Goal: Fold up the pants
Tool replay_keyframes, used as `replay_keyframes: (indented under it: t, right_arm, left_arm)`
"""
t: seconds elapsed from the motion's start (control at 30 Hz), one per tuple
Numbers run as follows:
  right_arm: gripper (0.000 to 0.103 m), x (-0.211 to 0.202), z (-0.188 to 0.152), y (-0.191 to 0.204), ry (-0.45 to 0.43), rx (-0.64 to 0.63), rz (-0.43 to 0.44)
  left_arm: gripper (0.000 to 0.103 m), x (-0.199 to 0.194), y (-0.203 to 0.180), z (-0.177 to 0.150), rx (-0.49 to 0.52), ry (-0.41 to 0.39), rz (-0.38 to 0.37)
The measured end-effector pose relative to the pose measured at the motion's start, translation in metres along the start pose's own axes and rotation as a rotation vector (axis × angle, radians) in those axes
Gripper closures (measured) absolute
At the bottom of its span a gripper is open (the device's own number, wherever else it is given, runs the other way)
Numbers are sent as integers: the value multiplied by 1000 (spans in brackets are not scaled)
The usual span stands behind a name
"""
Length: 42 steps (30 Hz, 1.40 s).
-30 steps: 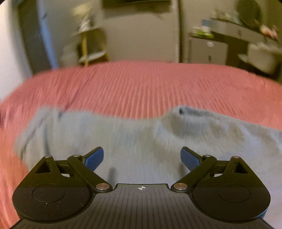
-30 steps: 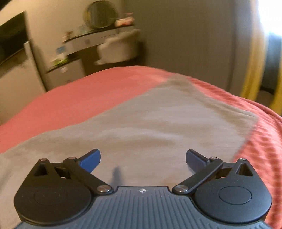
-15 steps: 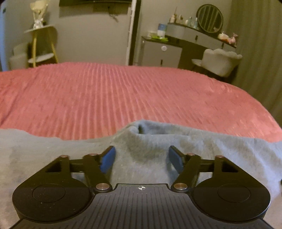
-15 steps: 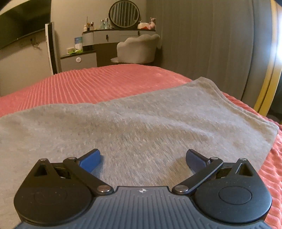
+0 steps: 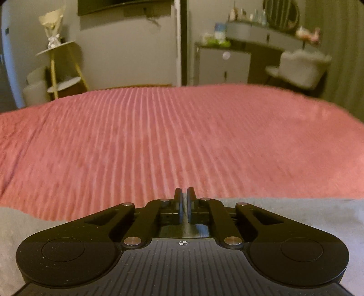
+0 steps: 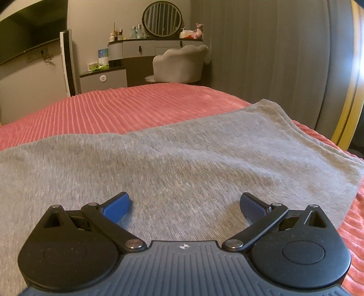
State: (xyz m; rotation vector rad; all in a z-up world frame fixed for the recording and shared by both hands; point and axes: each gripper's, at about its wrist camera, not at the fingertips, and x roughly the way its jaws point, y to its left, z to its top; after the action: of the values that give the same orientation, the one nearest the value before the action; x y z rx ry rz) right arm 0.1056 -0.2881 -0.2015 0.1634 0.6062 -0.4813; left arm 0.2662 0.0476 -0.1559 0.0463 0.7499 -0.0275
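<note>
Grey pants (image 6: 182, 154) lie flat across a pink ribbed bedspread (image 6: 127, 107). In the left wrist view the pants (image 5: 295, 216) fill the bottom strip, their far edge running under my left gripper (image 5: 184, 200). That gripper is shut, its pads pinching a thin sliver of grey fabric at the pants' edge. My right gripper (image 6: 184, 205) is open and empty, held low over the pants' middle, with the leg end to its right.
The bedspread (image 5: 182, 141) stretches far ahead. Beyond the bed stand a yellow-legged shelf (image 5: 61, 68), a grey cabinet (image 5: 224, 66), a vanity with a round mirror (image 6: 162, 19) and a padded chair (image 6: 179, 63). Curtains (image 6: 273, 57) hang on the right.
My left gripper closed from wide open to shut on the pants' far edge and moved forward over it. My right gripper stayed open, steadying over the pants.
</note>
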Motion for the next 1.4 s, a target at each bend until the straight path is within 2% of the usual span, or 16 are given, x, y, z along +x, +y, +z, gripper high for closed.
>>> replay_keyframes:
  t: [0.1,0.17,0.23,0.37,0.47,0.6,0.7,0.8,0.9,1.0,1.07,1.1,1.23,1.3,1.37,1.4]
  right_arm:
    - [0,-2,0,-2,0,3,9]
    - [0,-3,0,-4,-3,14,18]
    - [0,-4,2,-6,-7,35,29]
    - [0,-6,4,-11,-13,73,49]
    - [0,-6,3,-10,-11,65,47]
    - [0,-7,1,-12,-27,68,61]
    - [0,-6,0,-12,-32,66,60]
    - [0,-5,-1,-9,-32,49,51]
    - [0,-3,-1,-7,-26,29,41]
    - [0,-4,-2,-6,-28,16,37]
    - [0,-4,-3,-6,-32,16,40]
    - [0,-4,-3,-7,-34,15,41]
    - [0,-6,-4,-7,-37,9,46]
    - [0,-6,-3,-9,-34,14,52]
    - [0,-5,-2,-8,-22,4,51]
    - [0,-5,-1,-7,-12,-5,50]
  left_arm:
    - [93,-19,-8,7,15,-7,1]
    - [76,-43,-6,6,-5,-30,-67]
    - [42,-66,-4,-4,-9,-38,-132]
    - [46,-75,-6,-32,78,-7,-110]
    - [68,-44,-4,-39,56,95,-57]
    - [67,-15,-2,-25,46,40,141]
    - [67,-23,3,-15,-16,65,138]
    - [53,-56,9,-23,-3,55,60]
    - [39,-83,20,-49,56,7,124]
    - [38,-73,47,-71,58,63,197]
    - [26,-64,76,-83,5,76,209]
    - [24,-65,90,-85,-22,38,203]
    - [27,-64,133,-76,-9,26,423]
    - [43,-67,144,-69,11,48,529]
    - [40,-81,138,-63,15,25,535]
    - [30,-93,130,-60,4,5,500]
